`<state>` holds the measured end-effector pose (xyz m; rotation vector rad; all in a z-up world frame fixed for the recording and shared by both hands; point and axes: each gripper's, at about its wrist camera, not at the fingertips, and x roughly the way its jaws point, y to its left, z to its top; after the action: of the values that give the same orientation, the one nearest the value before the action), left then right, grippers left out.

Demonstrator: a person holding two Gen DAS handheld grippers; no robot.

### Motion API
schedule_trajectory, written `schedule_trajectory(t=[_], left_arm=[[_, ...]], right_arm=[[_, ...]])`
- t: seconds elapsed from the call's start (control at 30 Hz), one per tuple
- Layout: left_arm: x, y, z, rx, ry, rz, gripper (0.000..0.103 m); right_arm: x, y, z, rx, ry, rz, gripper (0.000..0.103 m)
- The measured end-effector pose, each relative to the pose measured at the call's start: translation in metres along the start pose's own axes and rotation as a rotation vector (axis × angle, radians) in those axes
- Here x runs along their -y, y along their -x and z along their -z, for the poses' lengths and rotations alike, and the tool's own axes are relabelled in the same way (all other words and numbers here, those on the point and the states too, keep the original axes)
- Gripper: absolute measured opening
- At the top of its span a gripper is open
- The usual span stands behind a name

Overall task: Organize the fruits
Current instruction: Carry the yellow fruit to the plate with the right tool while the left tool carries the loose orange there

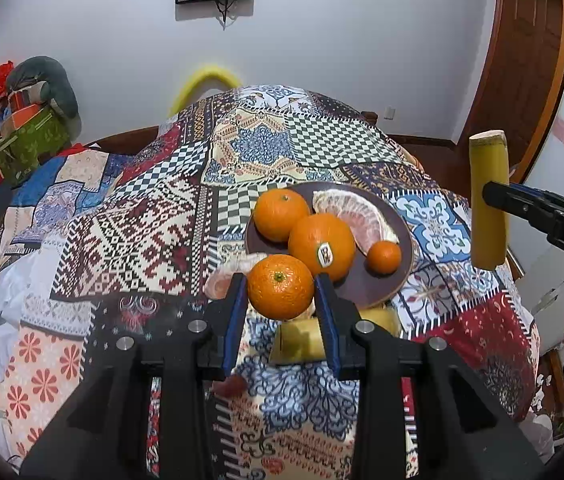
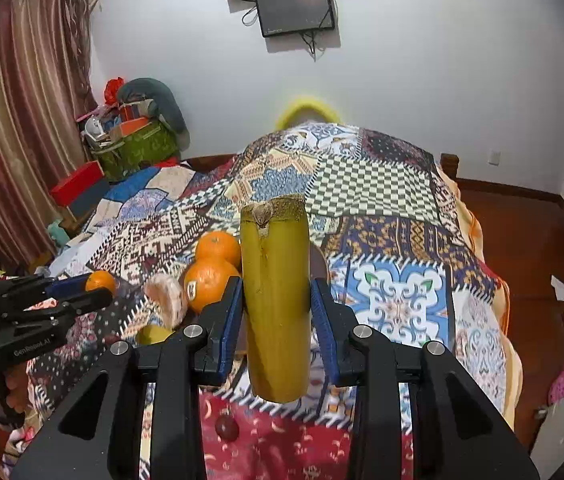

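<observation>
My left gripper (image 1: pixel 280 286) is shut on an orange (image 1: pixel 280 286) and holds it just in front of a brown plate (image 1: pixel 402 236). The plate holds two oranges (image 1: pixel 280 213), one with a sticker (image 1: pixel 322 246), a small mandarin (image 1: pixel 383 256) and a pomelo wedge (image 1: pixel 352 212). My right gripper (image 2: pixel 275 304) is shut on an upright yellow-green sugarcane piece (image 2: pixel 275 296), held above the table; it also shows in the left wrist view (image 1: pixel 488 200). The left gripper with its orange (image 2: pixel 99 280) shows at the left of the right wrist view.
A peeled pomelo piece (image 1: pixel 225 274) lies left of the plate, yellow fruit pieces (image 1: pixel 298 340) and a red grape (image 1: pixel 231 384) lie on the patchwork tablecloth (image 1: pixel 141 240). Boxes and bags (image 1: pixel 21 128) stand at the far left. A wooden door (image 1: pixel 522 60) is at right.
</observation>
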<state>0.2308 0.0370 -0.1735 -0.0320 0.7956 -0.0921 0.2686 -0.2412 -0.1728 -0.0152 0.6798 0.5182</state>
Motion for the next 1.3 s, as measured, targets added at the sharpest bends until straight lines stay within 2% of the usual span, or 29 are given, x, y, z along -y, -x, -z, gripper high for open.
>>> schedule_trajectory(t=[0.2,0.8,1.3], left_arm=[[-0.002,-0.01,-0.011,0.015,0.003,0.01,0.034],[-0.011,-0.066,-0.035,-0.019,0.004,0.009,0.034],[-0.019,-0.104,-0.044,-0.048,0.018,-0.006,0.034]], right_arm=[[-0.001,-0.014,-0.011,0.006,0.014,-0.006,0.031],[-0.013,-0.066,-0.033,-0.01,0.041,-0.04,0.031],[-0.023,-0.12,-0.039,-0.105,0.095,-0.05,0.031]])
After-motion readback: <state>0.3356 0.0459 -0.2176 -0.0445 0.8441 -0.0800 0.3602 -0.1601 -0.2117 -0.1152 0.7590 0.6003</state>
